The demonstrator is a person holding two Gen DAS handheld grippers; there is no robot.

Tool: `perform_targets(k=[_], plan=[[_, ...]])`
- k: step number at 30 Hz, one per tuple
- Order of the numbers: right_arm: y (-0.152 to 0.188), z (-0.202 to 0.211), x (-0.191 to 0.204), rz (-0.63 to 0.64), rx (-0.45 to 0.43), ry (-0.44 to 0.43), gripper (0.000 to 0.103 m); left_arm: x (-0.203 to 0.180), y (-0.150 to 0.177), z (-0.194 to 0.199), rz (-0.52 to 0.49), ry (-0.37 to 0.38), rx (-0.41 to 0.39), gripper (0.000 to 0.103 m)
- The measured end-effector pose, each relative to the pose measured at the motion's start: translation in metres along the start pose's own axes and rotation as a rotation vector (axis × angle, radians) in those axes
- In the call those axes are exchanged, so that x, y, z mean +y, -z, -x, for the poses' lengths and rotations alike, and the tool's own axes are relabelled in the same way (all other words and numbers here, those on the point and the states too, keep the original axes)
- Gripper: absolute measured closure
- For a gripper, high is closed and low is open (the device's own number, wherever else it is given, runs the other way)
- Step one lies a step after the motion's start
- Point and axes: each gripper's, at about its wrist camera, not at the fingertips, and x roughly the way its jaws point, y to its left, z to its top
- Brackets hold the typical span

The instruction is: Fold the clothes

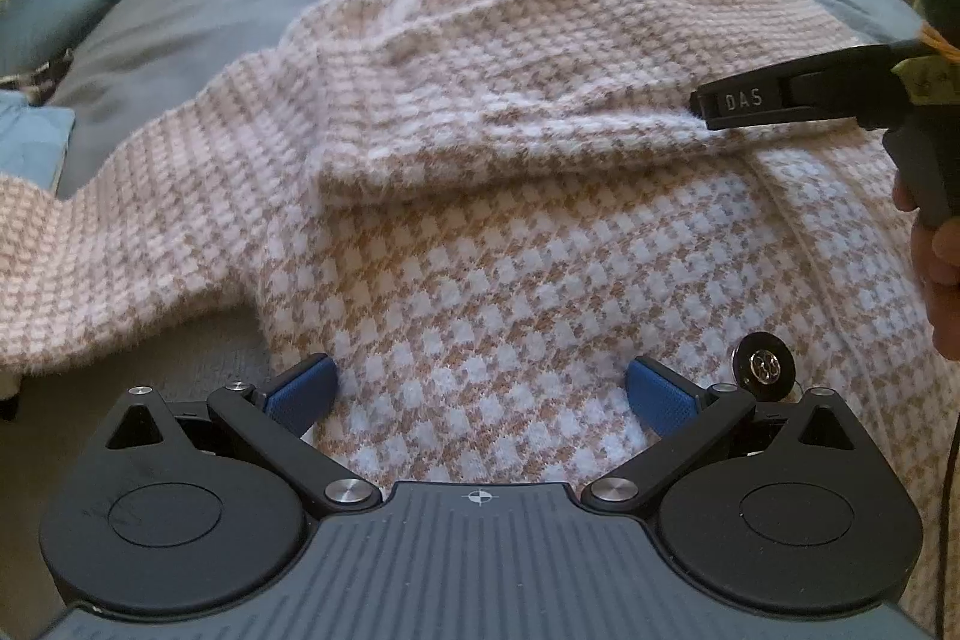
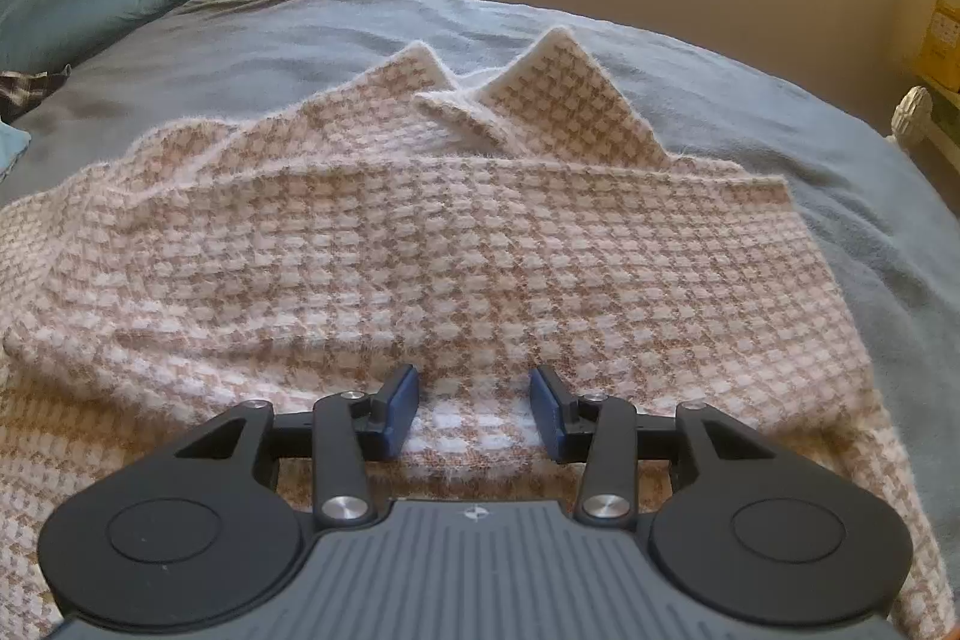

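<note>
Cardigan spread on bed, filling centre of frame, sleeve laid across chest toward the left — a fold partly made, by the look of it. Left gripper at lower centre, fingers spread wide over the hem, pinching nothing. Right gripper at lower centre, fingers half-closed astride a ridge of knit — whether pressing it, cannot tell.
</note>
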Motion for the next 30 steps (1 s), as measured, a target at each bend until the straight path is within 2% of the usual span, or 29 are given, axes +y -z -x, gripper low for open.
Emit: perform_targets(k=[3, 7, 12, 17, 20, 22, 30], plan=[[-0.001, -0.001, -0.004, -0.018, 0.008, -0.017, 0.058, 0.003, -0.001, 0.012, -0.018, 0.005, -0.039, 0.0], [-0.002, -0.002, -0.009, -0.035, 0.022, -0.037, 0.056, 0.005, -0.003, 0.032, -0.057, 0.016, -0.148, 0.0], [-0.004, -0.004, -0.014, -0.064, 0.044, -0.061, 0.055, 0.004, -0.024, 0.035, -0.07, 0.047, -0.255, 0.0], [-0.006, -0.004, -0.015, -0.063, 0.061, -0.069, 0.054, 0.009, -0.051, 0.011, -0.062, 0.046, -0.275, 0.005], [-0.006, -0.005, -0.015, -0.059, 0.061, -0.068, 0.054, 0.014, -0.062, -0.004, -0.022, 0.046, -0.24, 0.01], [-0.006, -0.006, -0.014, -0.058, 0.062, -0.068, 0.054, 0.016, -0.064, -0.013, -0.001, 0.052, -0.222, 0.019], [-0.005, -0.007, -0.015, -0.052, 0.054, -0.07, 0.053, 0.009, -0.061, -0.031, -0.048, 0.041, -0.239, 0.018]])
